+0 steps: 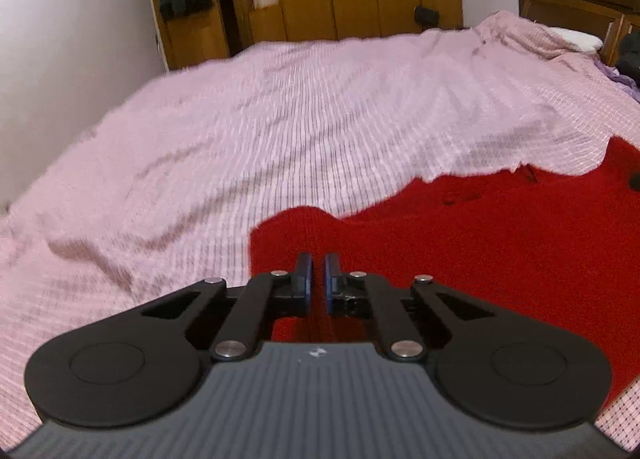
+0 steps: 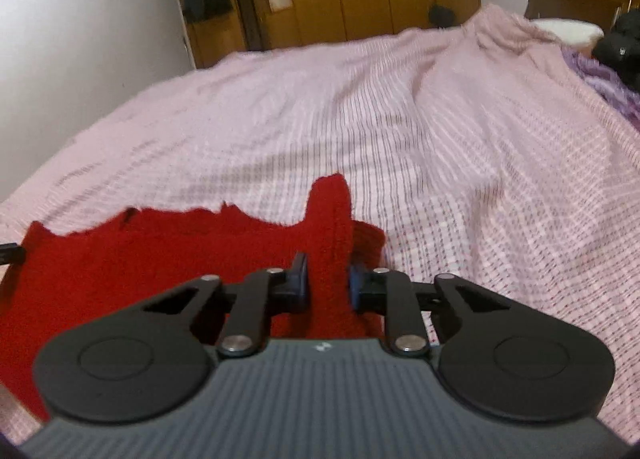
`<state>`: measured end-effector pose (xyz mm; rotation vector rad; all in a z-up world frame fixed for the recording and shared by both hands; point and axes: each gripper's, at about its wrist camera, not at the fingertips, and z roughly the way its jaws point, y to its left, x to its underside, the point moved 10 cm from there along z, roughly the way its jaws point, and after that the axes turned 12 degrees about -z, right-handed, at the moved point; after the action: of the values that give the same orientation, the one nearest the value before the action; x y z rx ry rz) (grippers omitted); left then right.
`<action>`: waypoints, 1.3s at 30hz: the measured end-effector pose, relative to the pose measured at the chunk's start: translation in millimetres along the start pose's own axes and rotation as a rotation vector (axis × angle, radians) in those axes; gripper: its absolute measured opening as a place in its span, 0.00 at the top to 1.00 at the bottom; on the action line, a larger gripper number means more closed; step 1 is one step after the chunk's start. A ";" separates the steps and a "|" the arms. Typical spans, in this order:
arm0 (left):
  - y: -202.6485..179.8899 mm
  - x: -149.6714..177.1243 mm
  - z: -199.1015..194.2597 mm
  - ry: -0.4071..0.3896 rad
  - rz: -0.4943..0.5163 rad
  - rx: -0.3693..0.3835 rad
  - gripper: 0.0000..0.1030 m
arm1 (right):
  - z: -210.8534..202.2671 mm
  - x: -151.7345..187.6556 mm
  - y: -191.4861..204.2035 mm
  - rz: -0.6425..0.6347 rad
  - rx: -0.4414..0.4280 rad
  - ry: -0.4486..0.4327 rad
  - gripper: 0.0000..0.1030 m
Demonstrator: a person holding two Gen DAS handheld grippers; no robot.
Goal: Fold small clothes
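With my right gripper point(image 2: 328, 285) clamping a bunched fold of the red knit garment point(image 2: 120, 259) and my left gripper point(image 1: 318, 283) pinched on its opposite edge, I see its width stretched between both jaws across the bed point(image 2: 440, 139)

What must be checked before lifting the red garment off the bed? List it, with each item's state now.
1. Right tongs grip the red garment: ok, a bunched fold sits between the pads.
2. Left tongs grip the garment: cannot tell; the jaws are nearly together over the red cloth, but no pinched fold shows.
3. Garment lies spread between the two tongs: ok, it lies mostly flat.
4. Bedspread not caught in the right tongs: ok, only red cloth is between the pads.
5. Bedspread ahead free of other items: ok, apart from wrinkles.
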<state>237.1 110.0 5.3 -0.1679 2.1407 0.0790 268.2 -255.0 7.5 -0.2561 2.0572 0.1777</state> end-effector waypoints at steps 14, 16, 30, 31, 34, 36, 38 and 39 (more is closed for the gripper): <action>21.4 9.4 20.4 0.055 -0.053 -0.049 0.43 | 13.3 16.9 -1.2 -0.007 0.021 0.082 0.69; 27.9 8.0 24.1 0.052 -0.086 -0.054 0.40 | 15.0 17.8 -0.1 -0.017 0.021 0.088 0.65; 15.4 -7.8 6.7 0.001 -0.145 0.053 0.94 | -9.2 8.7 -3.3 0.028 0.010 -0.049 0.81; 15.3 -14.9 2.0 -0.024 -0.152 0.053 0.94 | -16.6 2.3 -5.2 0.048 0.008 -0.084 0.83; 14.1 -41.6 -3.7 -0.100 -0.150 0.034 0.94 | -30.2 -18.3 -10.7 0.048 0.052 -0.180 0.86; 10.2 -56.2 3.0 -0.125 -0.144 0.024 0.94 | -28.7 -27.6 -16.3 0.046 0.096 -0.210 0.86; 5.0 -62.9 16.2 -0.128 -0.135 0.001 0.94 | -17.0 -29.1 -20.2 0.041 0.124 -0.199 0.86; 3.2 -63.2 24.0 -0.123 -0.130 -0.013 0.94 | -9.3 -27.2 -20.5 0.033 0.136 -0.184 0.86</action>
<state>290.4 121.8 45.2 -0.3017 2.0017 0.0269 278.2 -274.1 35.5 -0.1176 1.8818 0.0782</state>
